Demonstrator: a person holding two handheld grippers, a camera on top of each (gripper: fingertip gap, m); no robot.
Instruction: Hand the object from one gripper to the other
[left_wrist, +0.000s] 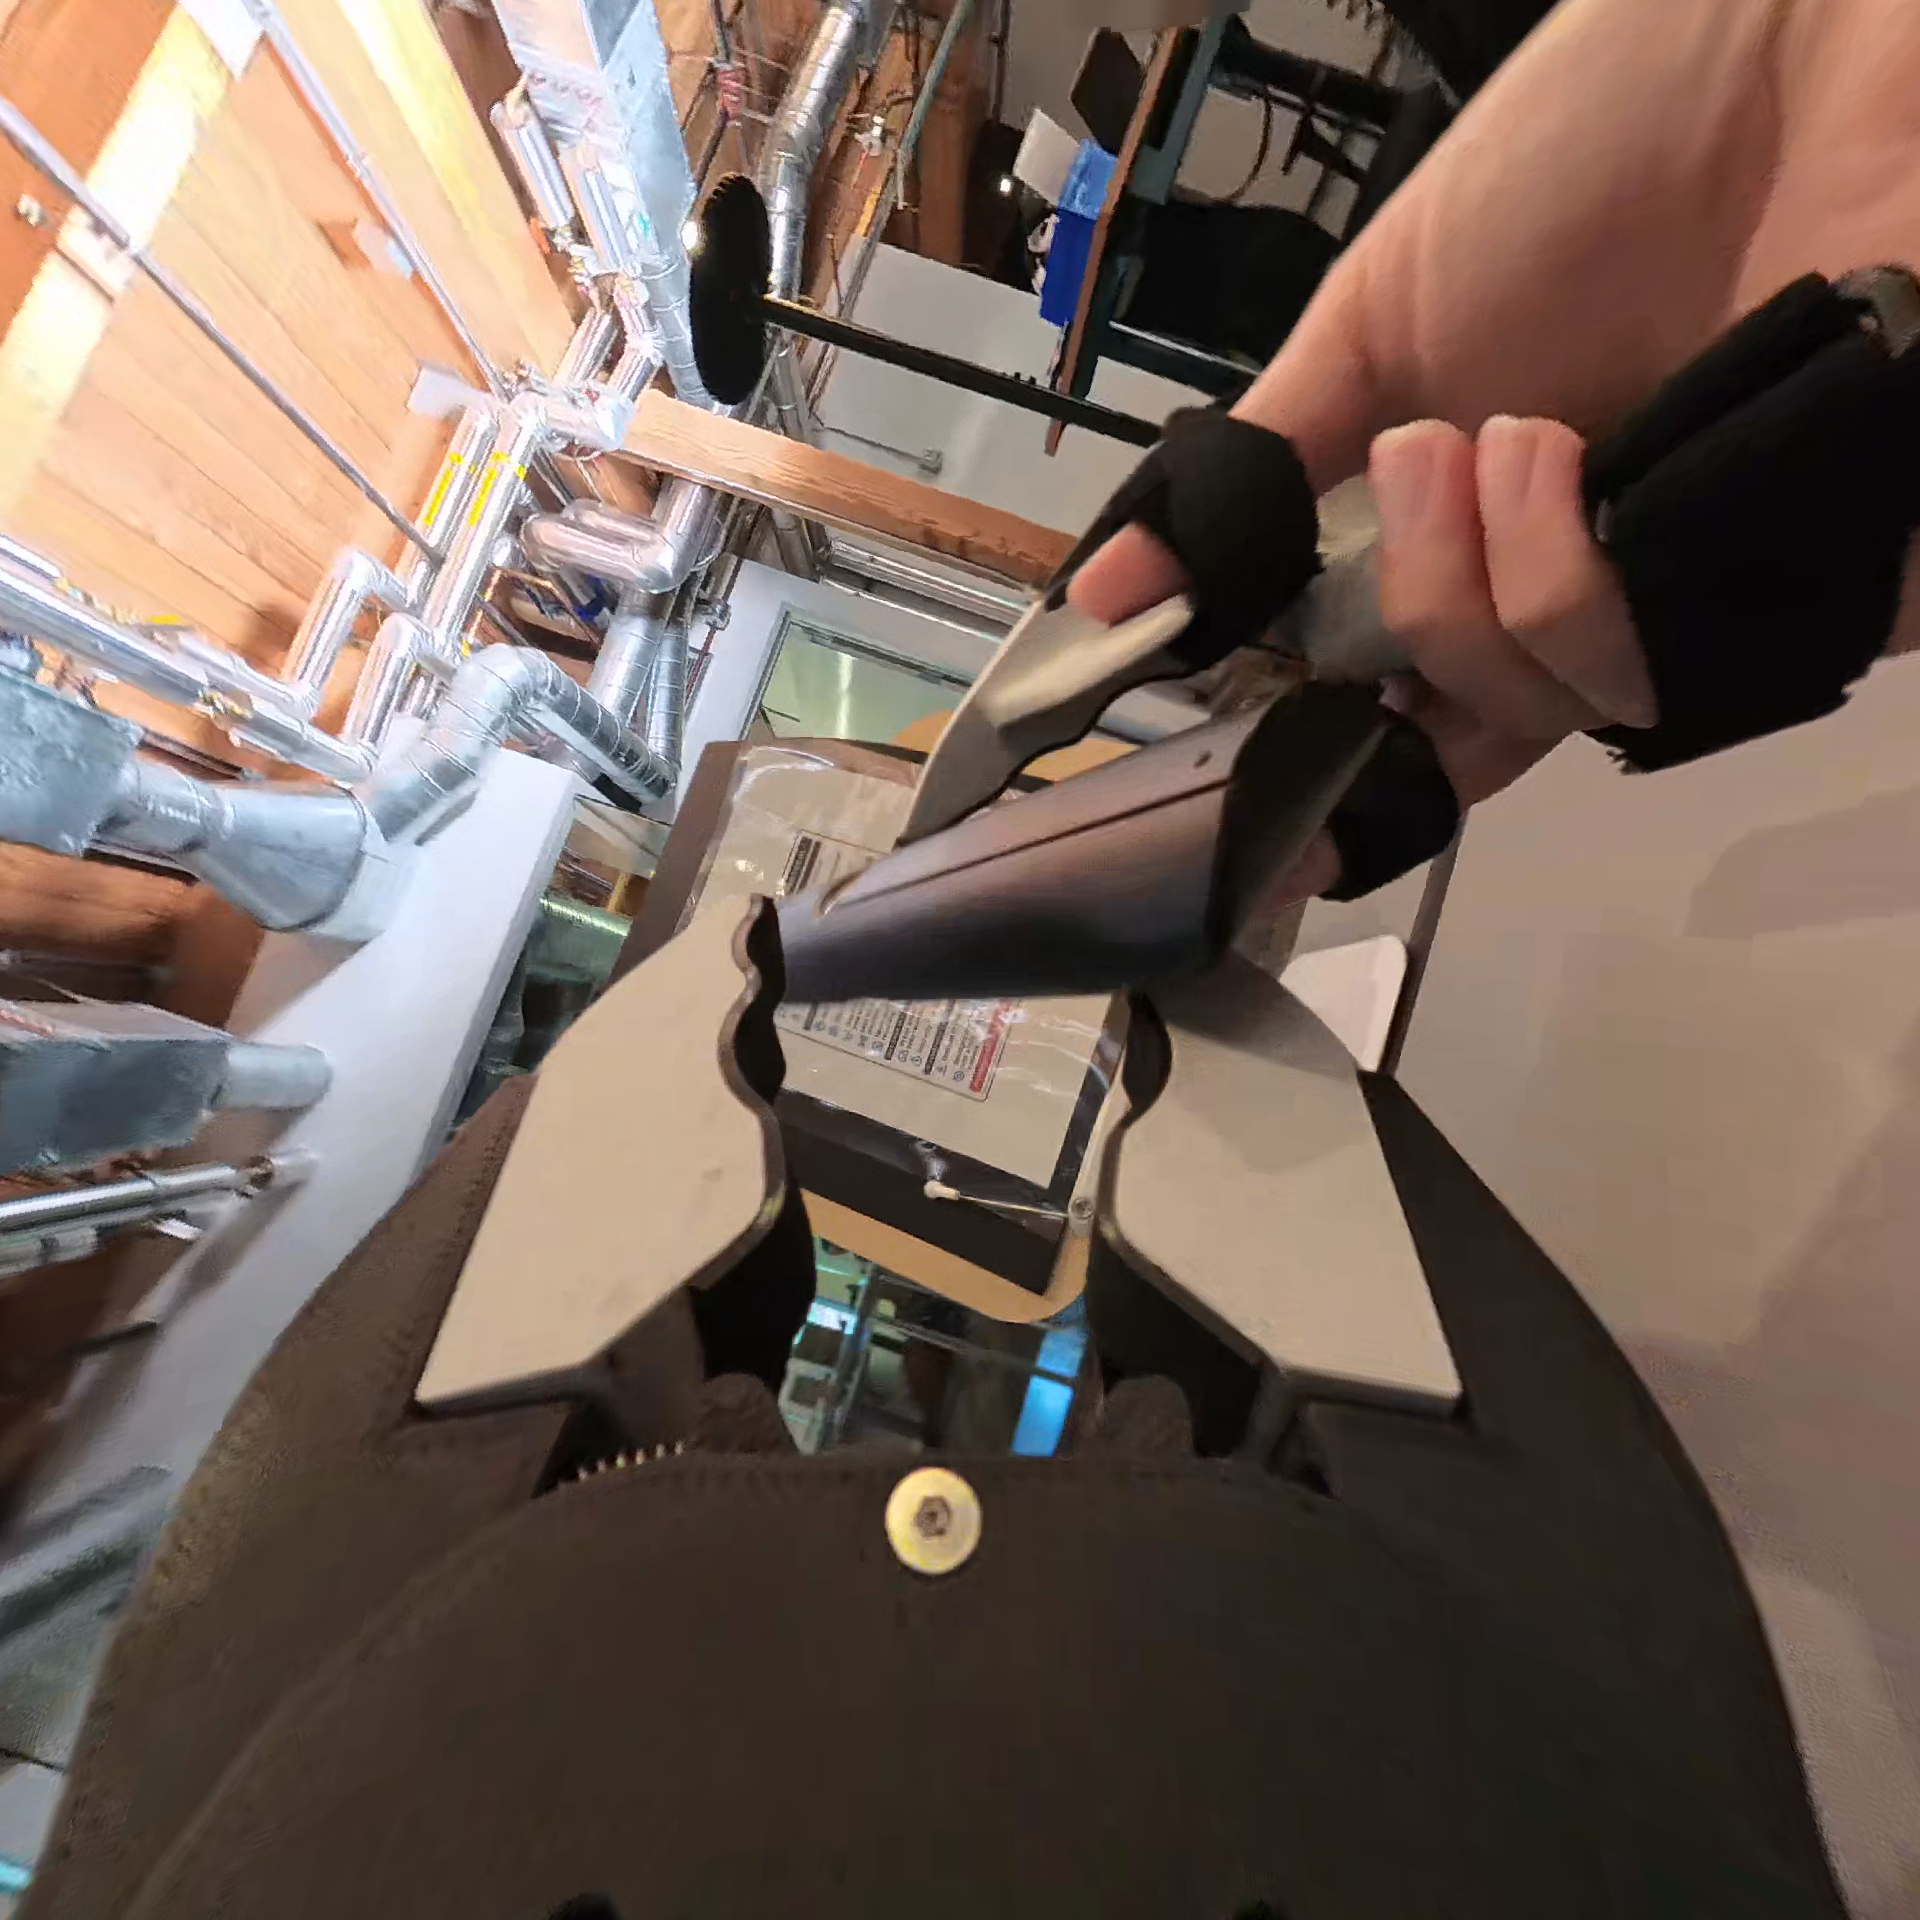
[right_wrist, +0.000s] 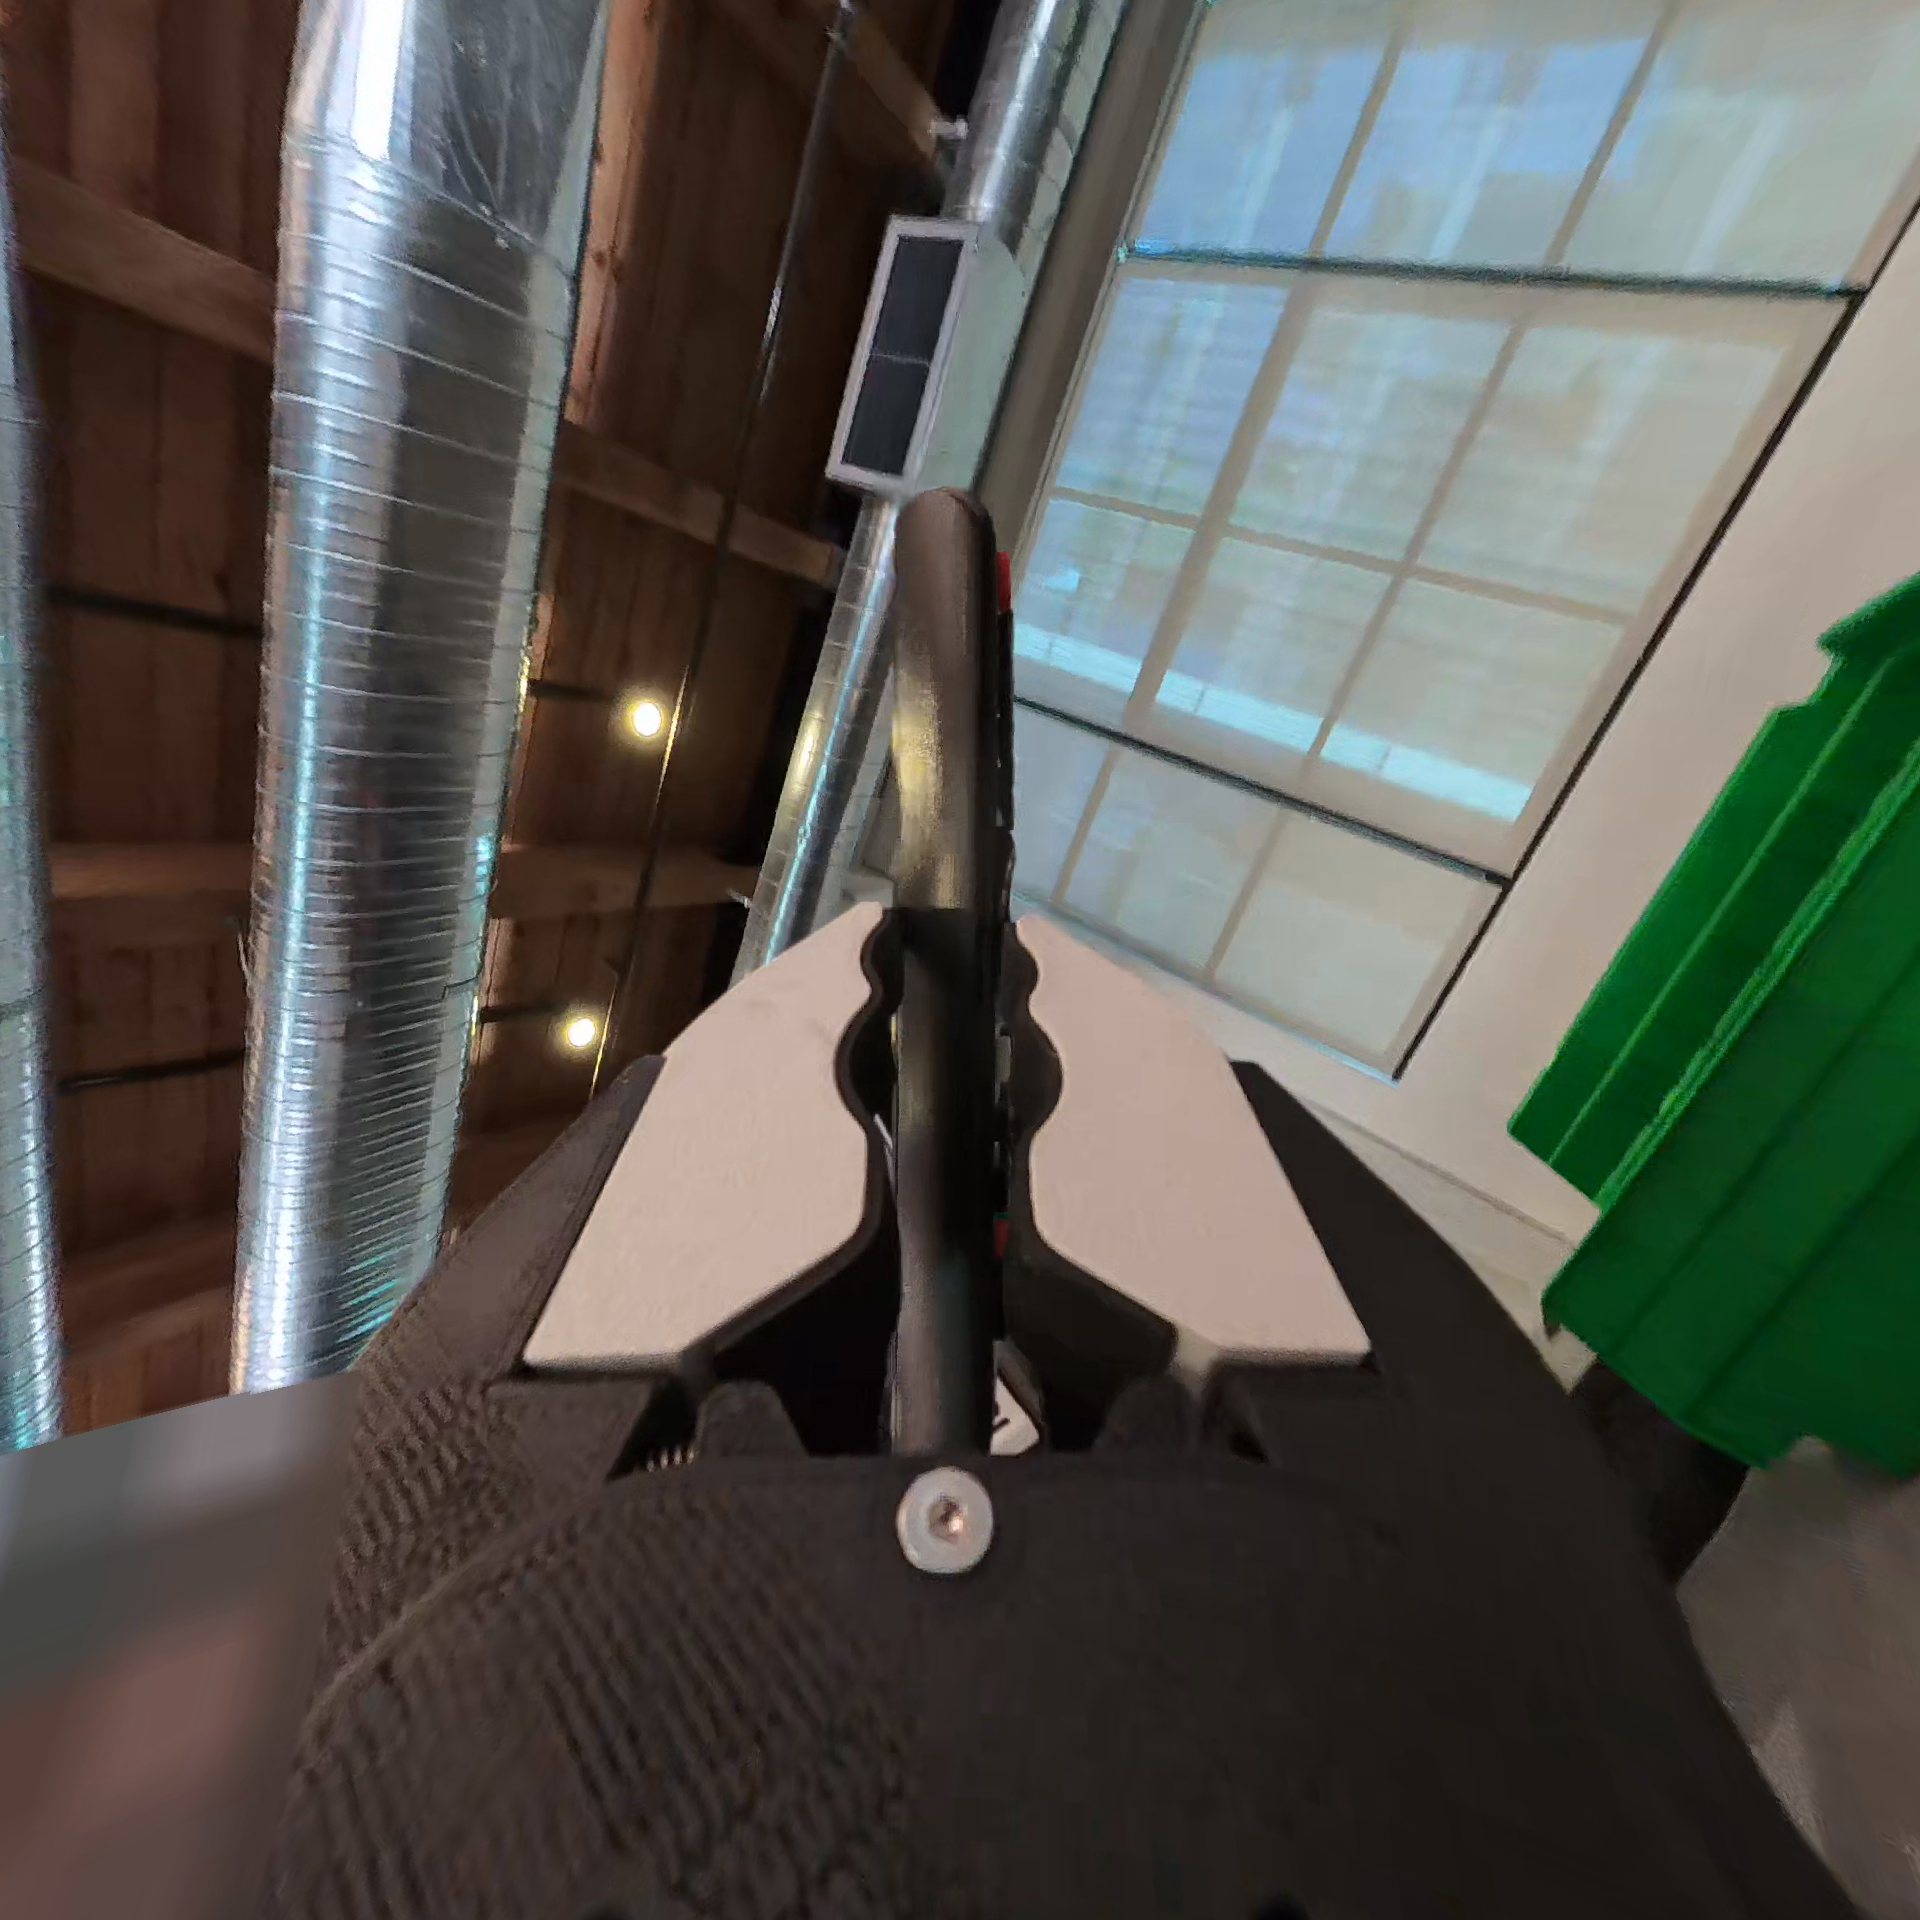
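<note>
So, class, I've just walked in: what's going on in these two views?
A person holds a pair of tongs in each hand. The right tongs are shut on a slim dark object, which pokes out past their tips. In the left wrist view, the left tongs stand open, and that object's end reaches into the gap at their tips. A gloved hand grips the right tool. The handover looks under way, not finished.

Matt grey plates faced the left gripper (left_wrist: 940, 997); the object (right_wrist: 940, 831) looked smooth, glossy black plastic; foil-wrapped ducts (right_wrist: 405, 623) shone.
</note>
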